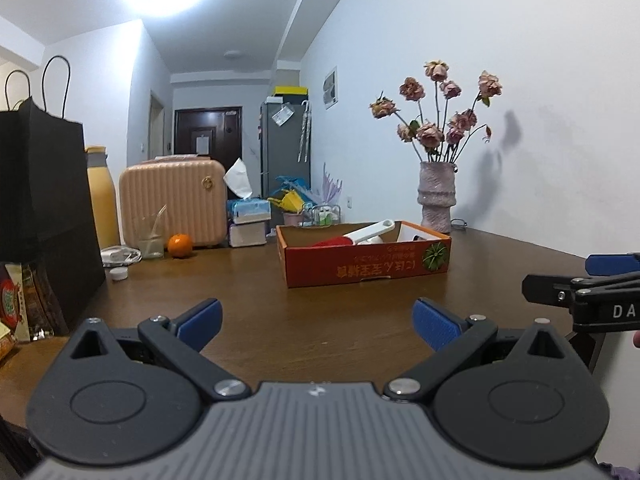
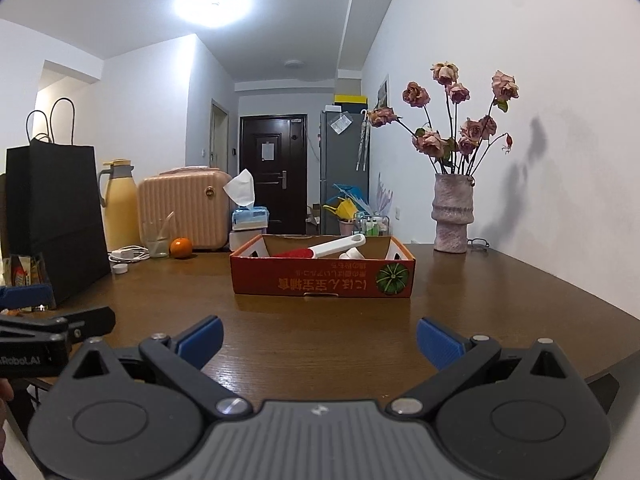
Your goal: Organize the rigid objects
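A shallow red cardboard box (image 1: 368, 268) (image 2: 320, 278) sits on the brown wooden table (image 1: 256, 304) (image 2: 320, 328), ahead of both grippers. Inside it lies a red tool with a long white handle (image 1: 370, 233) (image 2: 336, 246), beside another white item (image 2: 351, 255). My left gripper (image 1: 318, 326) is open and holds nothing, low over the near table. My right gripper (image 2: 319, 336) is open too, also with nothing in it. Each gripper shows at the edge of the other's view. An orange (image 1: 180, 245) (image 2: 181, 247) rests at the far left.
A black paper bag (image 1: 44, 208) (image 2: 56, 216), a yellow flask (image 2: 118, 204), a pink suitcase (image 1: 176, 202), a glass (image 1: 151, 238), a tissue pack on books (image 1: 248, 220) and a white charger cable (image 2: 128, 255) line the back left. A vase of dried roses (image 1: 436, 196) (image 2: 452, 216) stands at the right wall.
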Motion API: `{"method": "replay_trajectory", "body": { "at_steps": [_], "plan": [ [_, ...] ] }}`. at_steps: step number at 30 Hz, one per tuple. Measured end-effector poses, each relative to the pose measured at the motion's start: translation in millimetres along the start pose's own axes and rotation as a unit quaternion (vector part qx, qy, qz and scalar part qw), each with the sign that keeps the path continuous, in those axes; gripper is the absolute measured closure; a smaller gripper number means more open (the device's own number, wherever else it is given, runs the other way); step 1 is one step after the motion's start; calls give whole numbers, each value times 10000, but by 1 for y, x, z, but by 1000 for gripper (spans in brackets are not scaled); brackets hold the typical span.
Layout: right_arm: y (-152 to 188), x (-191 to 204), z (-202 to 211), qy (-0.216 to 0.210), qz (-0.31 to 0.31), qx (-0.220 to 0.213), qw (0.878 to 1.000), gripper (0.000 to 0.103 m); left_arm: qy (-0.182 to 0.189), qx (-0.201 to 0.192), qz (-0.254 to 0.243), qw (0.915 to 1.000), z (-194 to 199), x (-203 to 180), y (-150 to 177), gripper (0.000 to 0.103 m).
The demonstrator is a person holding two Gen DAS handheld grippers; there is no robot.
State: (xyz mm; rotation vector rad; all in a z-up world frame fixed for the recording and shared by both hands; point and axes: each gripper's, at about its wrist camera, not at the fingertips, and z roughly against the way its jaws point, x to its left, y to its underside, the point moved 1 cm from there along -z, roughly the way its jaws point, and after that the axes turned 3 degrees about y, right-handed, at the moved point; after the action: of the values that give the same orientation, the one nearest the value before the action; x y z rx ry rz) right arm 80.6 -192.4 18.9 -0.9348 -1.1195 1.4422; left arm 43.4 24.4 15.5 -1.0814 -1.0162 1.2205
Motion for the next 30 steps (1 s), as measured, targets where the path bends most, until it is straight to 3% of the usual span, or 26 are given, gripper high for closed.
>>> {"method": "replay_trajectory", "body": {
  "at_steps": [30],
  "plan": [
    [5,2,6,18,19,-159,9999,0,270,-106,-63,9996,1,-9,3,0]
  ]
}}
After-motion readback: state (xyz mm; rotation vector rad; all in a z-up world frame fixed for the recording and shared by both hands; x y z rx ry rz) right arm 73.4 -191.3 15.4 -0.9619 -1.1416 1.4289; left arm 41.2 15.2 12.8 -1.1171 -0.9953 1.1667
